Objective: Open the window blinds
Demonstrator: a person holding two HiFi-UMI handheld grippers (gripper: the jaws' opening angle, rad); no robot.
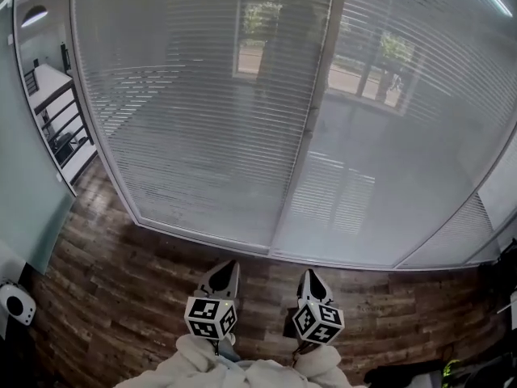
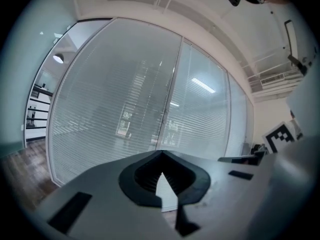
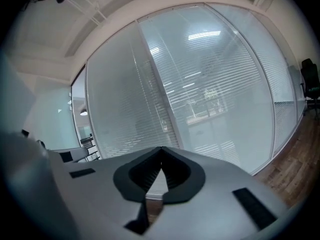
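A glass wall with closed white slatted blinds (image 1: pixel 218 111) fills the head view, split by a vertical frame post (image 1: pixel 311 128). Both gripper views show the same blinds (image 2: pixel 125 104) (image 3: pixel 200 99) ahead at some distance. My left gripper (image 1: pixel 230 265) and right gripper (image 1: pixel 311 275) are held low over the wooden floor, side by side, pointing at the base of the glass. Each has its jaws together at the tips with nothing between them. No cord or wand for the blinds shows in any view.
Dark wood-plank floor (image 1: pixel 121 281) runs up to the window's bottom rail (image 1: pixel 266 253). A doorway at the left shows a desk and shelving (image 1: pixel 56 107). A white device (image 1: pixel 16 301) sits at the left wall. A dark chair (image 3: pixel 310 79) stands at the far right.
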